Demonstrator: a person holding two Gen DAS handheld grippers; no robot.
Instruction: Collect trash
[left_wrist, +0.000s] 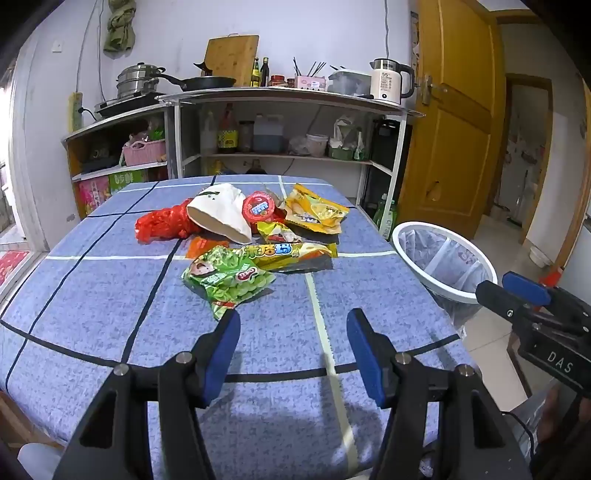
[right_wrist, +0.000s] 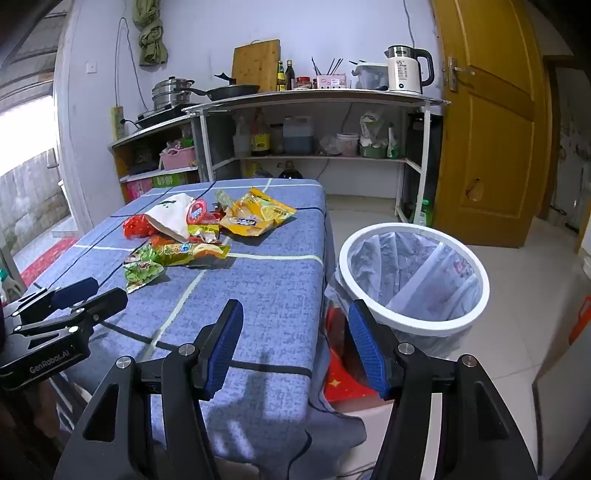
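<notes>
A heap of trash lies in the middle of the blue checked tablecloth (left_wrist: 110, 295): a green snack bag (left_wrist: 229, 280) nearest me, a long yellow wrapper (left_wrist: 291, 253), a yellow chip bag (left_wrist: 317, 210), a white paper cone (left_wrist: 221, 214), a red-lidded cup (left_wrist: 260, 208) and a red plastic bag (left_wrist: 162, 225). My left gripper (left_wrist: 293, 332) hovers open just short of the green bag (right_wrist: 142, 271). My right gripper (right_wrist: 295, 325) stands open over the table's right edge, nothing between its fingers. A white-rimmed bin (right_wrist: 412, 277) with a clear liner stands on the floor to the right.
Behind the table runs a metal shelf counter (left_wrist: 288, 96) with pans, bottles and a kettle (left_wrist: 389, 79). A yellow wooden door (right_wrist: 491, 122) is at the right. Tiled floor (right_wrist: 517, 332) surrounds the bin (left_wrist: 443, 262). A red item (right_wrist: 343, 380) lies under the table edge.
</notes>
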